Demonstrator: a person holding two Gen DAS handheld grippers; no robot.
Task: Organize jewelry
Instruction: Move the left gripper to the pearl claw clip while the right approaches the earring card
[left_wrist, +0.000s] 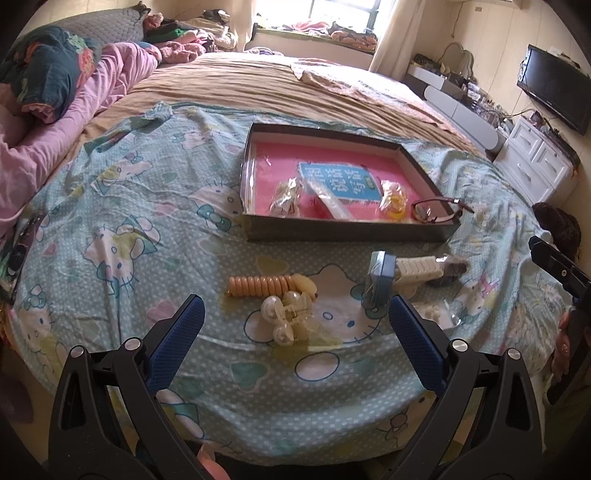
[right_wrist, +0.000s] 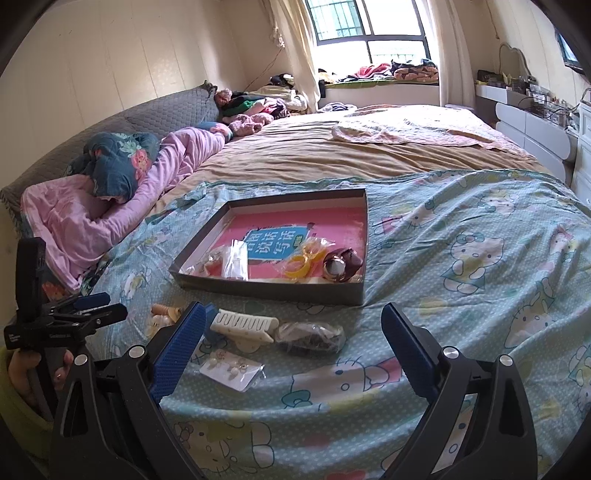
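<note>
The left gripper (left_wrist: 295, 325) is held spread above the pearl hair clip (left_wrist: 286, 314); the right gripper (right_wrist: 291, 332) is likewise held apart, nothing gripped, near the white comb clip (right_wrist: 245, 325).

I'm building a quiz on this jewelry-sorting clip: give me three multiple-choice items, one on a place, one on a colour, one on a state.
1. Where do the glasses lie?
A. In the tray's near right corner
B. On the pillow
C. Between the claw fingers

2. What colour is the coiled hair tie?
A. Black
B. Peach-orange
C. Green

3. How does the left claw stand?
A. Shut on the hair tie
B. Shut on nothing
C. Open, holding nothing

Answers:
1 A: the frames rest at the tray corner.
2 B: its coils are peach-orange.
3 C: its blue pads stand wide apart over the sheet.
</note>
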